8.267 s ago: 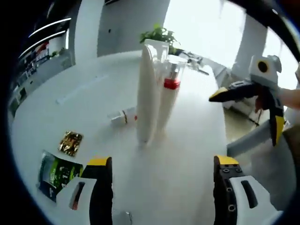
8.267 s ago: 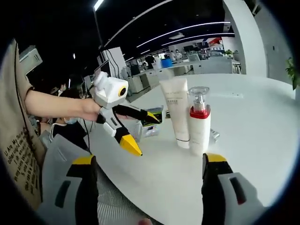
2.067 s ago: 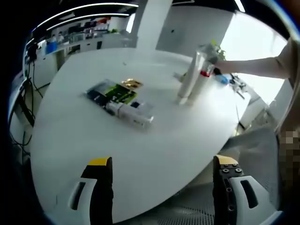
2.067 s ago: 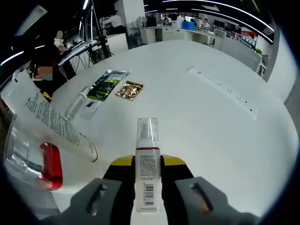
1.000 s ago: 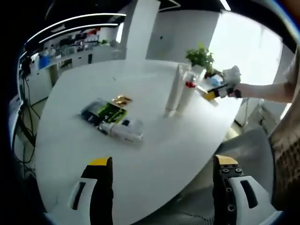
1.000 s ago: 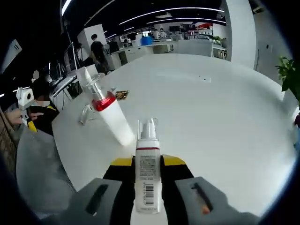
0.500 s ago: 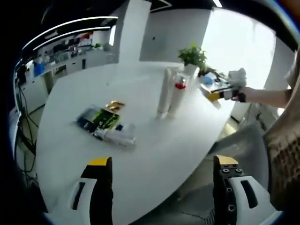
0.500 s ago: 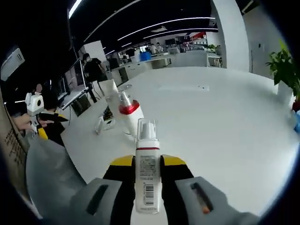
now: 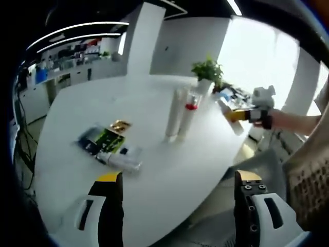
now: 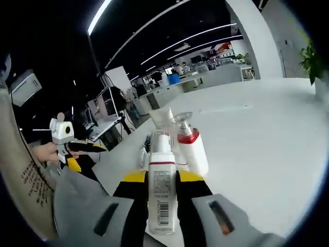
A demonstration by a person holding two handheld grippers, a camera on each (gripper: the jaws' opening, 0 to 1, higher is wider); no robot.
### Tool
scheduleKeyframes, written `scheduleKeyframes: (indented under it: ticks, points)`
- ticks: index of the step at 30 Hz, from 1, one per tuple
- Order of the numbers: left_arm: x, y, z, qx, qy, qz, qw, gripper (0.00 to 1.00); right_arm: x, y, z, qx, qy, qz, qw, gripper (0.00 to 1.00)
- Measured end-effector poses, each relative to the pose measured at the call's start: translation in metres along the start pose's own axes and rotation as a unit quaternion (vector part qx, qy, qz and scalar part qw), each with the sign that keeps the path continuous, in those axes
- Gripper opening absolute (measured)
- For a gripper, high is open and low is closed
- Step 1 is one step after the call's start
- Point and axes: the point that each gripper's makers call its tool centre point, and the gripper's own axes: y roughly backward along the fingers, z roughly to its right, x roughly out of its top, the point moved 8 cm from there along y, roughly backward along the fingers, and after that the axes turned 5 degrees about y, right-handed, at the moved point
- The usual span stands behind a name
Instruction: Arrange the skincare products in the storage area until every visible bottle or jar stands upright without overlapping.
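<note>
A tall white tube [image 9: 172,114] and a pump bottle with a red band [image 9: 187,116] stand upright side by side on the white round table [image 9: 154,175]. A small white container [image 9: 121,161] lies flat near the sachets. My left gripper [image 9: 175,177] hangs open over the table's near edge, nothing between its jaws. My right gripper [image 10: 162,177] is shut on a small clear-capped pump bottle [image 10: 162,193], held just in front of the white tube [image 10: 163,119] and red-banded bottle [image 10: 192,148]. From the left gripper view, the right gripper [image 9: 244,113] sits beyond the table's right edge.
A green sachet [image 9: 98,140] and a gold sachet [image 9: 120,125] lie on the table's left part. A potted plant [image 9: 206,71] stands at the far side. A hand holds the left gripper [image 10: 66,138] off the table's left edge. Office desks fill the background.
My right gripper, still shut on the small bottle, has swung round so the standing tube and red-banded bottle are now right in front. The left view has drifted slightly; its jaws stay open.
</note>
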Motion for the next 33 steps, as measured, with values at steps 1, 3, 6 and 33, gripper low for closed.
scheduleKeyframes:
  ticks: [1,3,6,33]
  points:
    - [0.002,-0.001,0.001,-0.003,0.002,0.003,1.0000,0.87,0.003,-0.002,-0.003,0.006,-0.002,0.007,1.0000,0.20]
    - [0.003,-0.003,0.003,-0.007,0.005,0.006,0.9999,0.87,0.007,-0.006,-0.006,0.013,-0.004,0.017,0.9998,0.20]
    - [0.005,-0.008,0.005,-0.016,0.011,0.009,0.9998,0.87,0.015,-0.016,-0.013,0.028,-0.004,0.032,0.9991,0.20]
    - [0.044,-0.021,0.055,-0.199,0.028,0.045,0.9786,0.70,0.051,-0.073,-0.102,0.244,-0.092,0.139,0.9554,0.20]
